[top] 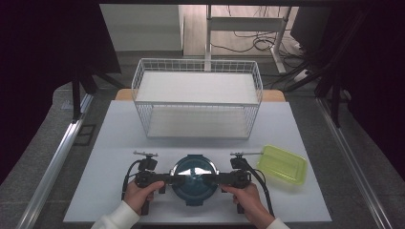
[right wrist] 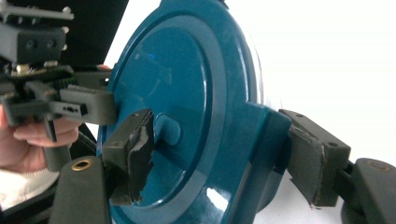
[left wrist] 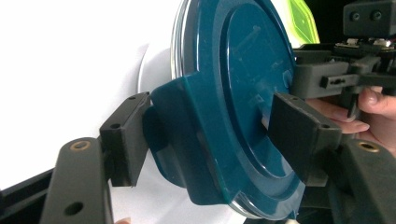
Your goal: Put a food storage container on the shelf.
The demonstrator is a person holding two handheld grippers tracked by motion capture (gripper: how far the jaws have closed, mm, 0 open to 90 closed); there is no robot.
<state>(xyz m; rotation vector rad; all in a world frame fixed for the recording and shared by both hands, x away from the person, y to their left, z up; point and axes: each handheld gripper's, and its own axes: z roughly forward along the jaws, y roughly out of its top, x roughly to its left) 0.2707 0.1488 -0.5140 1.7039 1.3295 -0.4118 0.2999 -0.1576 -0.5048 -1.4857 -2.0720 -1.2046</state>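
I hold the round dark blue lid (top: 194, 180) from both sides, near the front edge of the white table (top: 114, 143). My left gripper (top: 168, 180) bites it at 9 o'clock: in the left gripper view my two jaws are closed down on one side tab (left wrist: 180, 135) of the lid, one pad outside the tab and the other pad (left wrist: 299, 133) pressed on the flat top. My right gripper (top: 213, 180) does the same at 3 o'clock; in the right gripper view one pad (right wrist: 133, 149) sits on the top face and the other sits behind the opposite tab (right wrist: 261, 144). Both grippers are only so far open as the tab is thick.

Around the lid: a yellow-green tray (top: 282, 164) lies on the table at 2 o'clock from it, close to my right gripper but apart. At 12 o'clock stands a white wire shelf basket (top: 198, 98) with two levels, well apart. Between the lid and the basket is only bare table surface. Whether a container is under the lid, I cannot tell.
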